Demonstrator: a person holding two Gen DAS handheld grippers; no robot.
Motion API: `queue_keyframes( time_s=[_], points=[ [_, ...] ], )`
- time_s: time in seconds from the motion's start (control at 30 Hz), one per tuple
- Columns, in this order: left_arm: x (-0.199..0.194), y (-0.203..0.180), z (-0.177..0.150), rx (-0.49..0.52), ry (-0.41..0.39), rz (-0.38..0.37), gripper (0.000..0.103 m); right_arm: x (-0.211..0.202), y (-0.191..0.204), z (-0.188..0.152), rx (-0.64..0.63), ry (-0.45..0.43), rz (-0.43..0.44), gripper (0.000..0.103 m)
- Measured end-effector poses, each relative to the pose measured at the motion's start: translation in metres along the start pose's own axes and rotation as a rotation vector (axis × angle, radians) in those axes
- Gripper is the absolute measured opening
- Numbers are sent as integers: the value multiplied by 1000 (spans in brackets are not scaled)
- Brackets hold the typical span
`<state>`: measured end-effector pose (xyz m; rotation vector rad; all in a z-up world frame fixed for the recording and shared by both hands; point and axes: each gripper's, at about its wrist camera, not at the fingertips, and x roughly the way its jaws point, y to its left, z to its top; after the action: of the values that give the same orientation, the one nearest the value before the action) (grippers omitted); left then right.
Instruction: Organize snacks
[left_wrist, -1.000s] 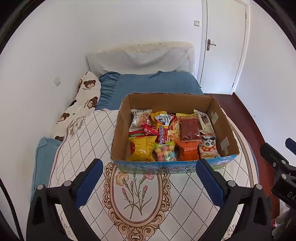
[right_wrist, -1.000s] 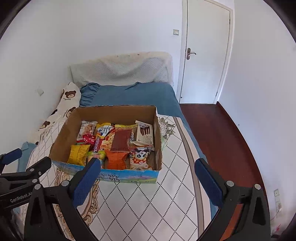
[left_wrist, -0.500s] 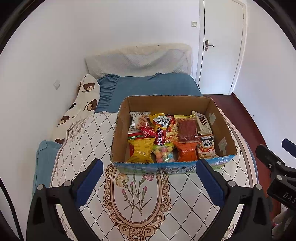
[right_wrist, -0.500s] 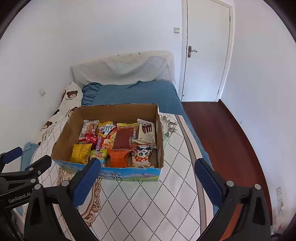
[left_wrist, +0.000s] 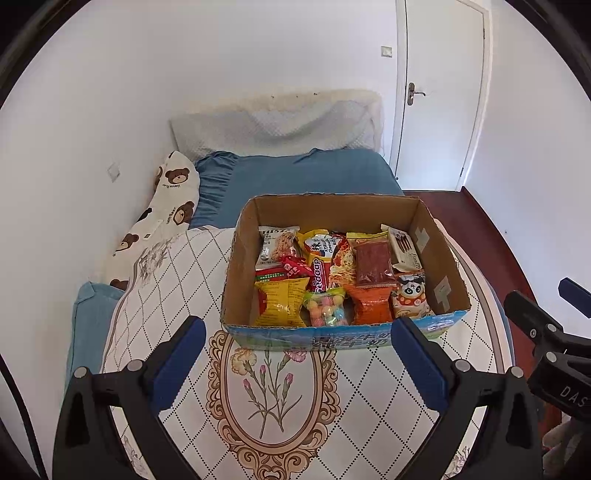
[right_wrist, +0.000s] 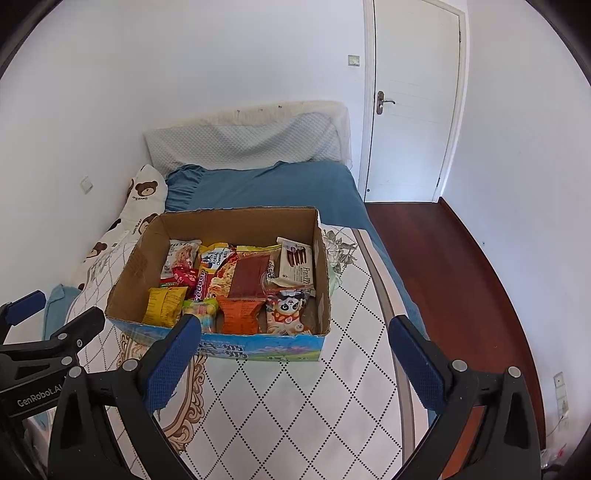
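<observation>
An open cardboard box (left_wrist: 236, 266) with a blue printed front sits on the patterned quilt; it also shows in the right wrist view (right_wrist: 129, 273). Several snack packets fill it: a yellow bag (left_wrist: 280, 301), a candy-ball bag (left_wrist: 327, 308), an orange bag (left_wrist: 371, 302), a panda packet (left_wrist: 410, 295), a dark red packet (left_wrist: 373, 260) and a white wafer pack (left_wrist: 404, 247). My left gripper (left_wrist: 297, 360) is open and empty, held back from the box's front. My right gripper (right_wrist: 295, 354) is open and empty, in front of the box's right front corner.
The box rests on a white quilt (left_wrist: 266, 402) over a blue bed (left_wrist: 295, 173). A bear-print pillow (left_wrist: 166, 210) lies at the left by the wall. Red wood floor (right_wrist: 443, 266) and a white door (right_wrist: 413, 99) are on the right.
Both grippers have drawn back and up a little, so the box sits slightly lower and smaller in view. Jaws stay open. Nothing in the box has moved.
</observation>
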<state>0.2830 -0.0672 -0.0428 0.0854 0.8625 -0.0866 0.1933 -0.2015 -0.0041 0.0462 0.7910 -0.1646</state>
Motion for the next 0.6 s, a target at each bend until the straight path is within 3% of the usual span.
queue_keyframes(
  time_s=[0.6],
  points=[
    [0,3,1,-9,1,-1,103,-1,5,0,-8,2,14,103]
  ],
)
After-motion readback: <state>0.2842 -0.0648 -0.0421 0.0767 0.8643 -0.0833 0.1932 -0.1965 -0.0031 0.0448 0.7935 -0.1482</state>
